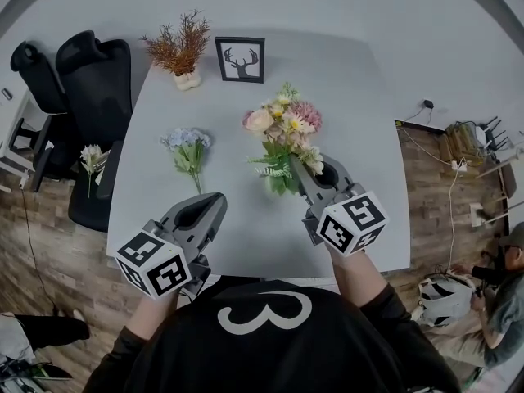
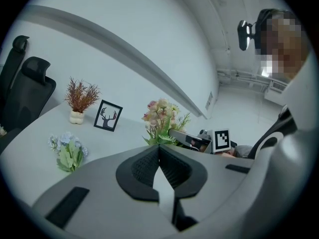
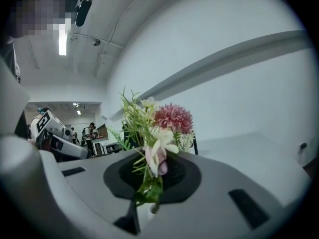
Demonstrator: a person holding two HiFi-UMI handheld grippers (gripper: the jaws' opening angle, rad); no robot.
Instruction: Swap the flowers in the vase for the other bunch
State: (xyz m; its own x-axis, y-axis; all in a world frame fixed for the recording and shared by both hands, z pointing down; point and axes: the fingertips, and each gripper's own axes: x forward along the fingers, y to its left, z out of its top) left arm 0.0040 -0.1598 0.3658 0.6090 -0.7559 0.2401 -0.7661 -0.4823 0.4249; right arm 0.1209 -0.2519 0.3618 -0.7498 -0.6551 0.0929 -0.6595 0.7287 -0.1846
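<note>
Between the pads of the right gripper (image 3: 149, 178) run the green stems of the mixed bouquet (image 1: 282, 133). The jaws are clamped on them low down, with the pink and cream heads standing up and away from the fingers. From the head view the bouquet sits over the middle of the white table (image 1: 246, 236), a little ahead of that gripper. No view shows the vase, so it cannot be told whether the stems have cleared it. The other bunch, the blue flowers (image 1: 188, 148), lies flat on the table to the left of the bouquet and well apart from it. Its long axis runs roughly toward the person: blooms at the far end, stem end at the near end. That stem end lies just ahead of the left gripper (image 1: 215, 201), whose jaws are pressed together on nothing. The left gripper looks much the nearer to the blue bunch. It would probably have to open and reach forward along the stem's line to take it.
</note>
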